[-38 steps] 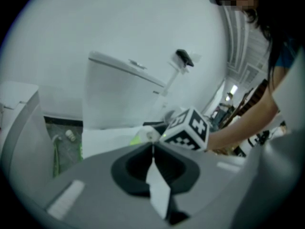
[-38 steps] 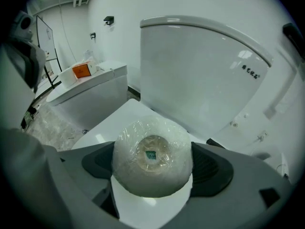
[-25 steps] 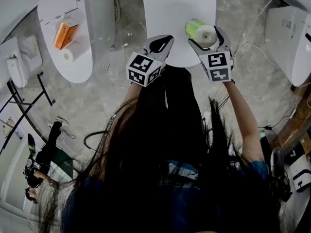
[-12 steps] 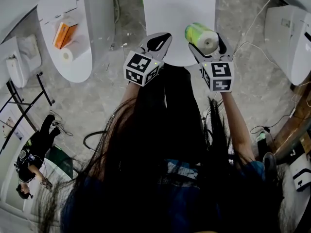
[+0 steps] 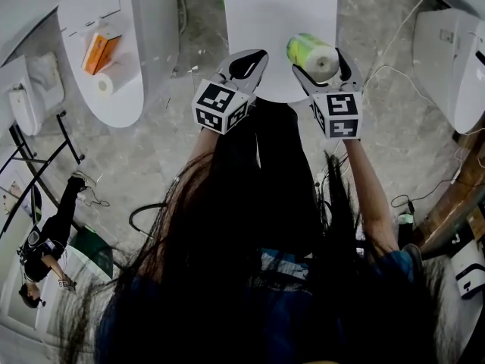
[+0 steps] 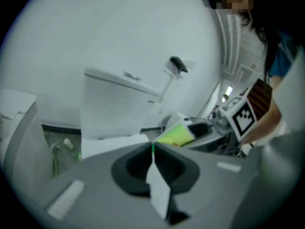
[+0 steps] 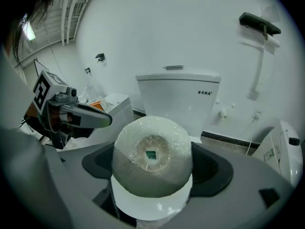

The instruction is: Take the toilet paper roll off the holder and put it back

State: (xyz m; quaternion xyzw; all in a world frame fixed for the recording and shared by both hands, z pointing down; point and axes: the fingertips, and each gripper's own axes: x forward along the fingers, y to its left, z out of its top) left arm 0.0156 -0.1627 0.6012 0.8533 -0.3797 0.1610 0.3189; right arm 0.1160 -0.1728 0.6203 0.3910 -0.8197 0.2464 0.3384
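A plastic-wrapped toilet paper roll (image 5: 312,54) with a green label is held end-on in my right gripper (image 5: 323,64), which is shut on it above the white toilet (image 5: 258,21). In the right gripper view the roll (image 7: 152,156) fills the space between the jaws. The black holder (image 7: 259,24) is on the wall at the upper right, empty and well away from the roll. My left gripper (image 5: 254,59) hovers beside it to the left, jaws shut on nothing (image 6: 152,149). From that side the roll's green wrap (image 6: 175,135) and the holder (image 6: 178,64) show.
The toilet tank (image 7: 178,97) stands straight ahead against the wall. A second toilet at the left carries an orange box (image 5: 101,52) and a small roll (image 5: 104,87). A third toilet (image 5: 455,59) is at the right. Cables run over the floor. A person (image 5: 42,245) stands lower left.
My right gripper has drawn back slightly toward me with the roll still in it. The left gripper has hardly moved. The person at the lower left has shifted position.
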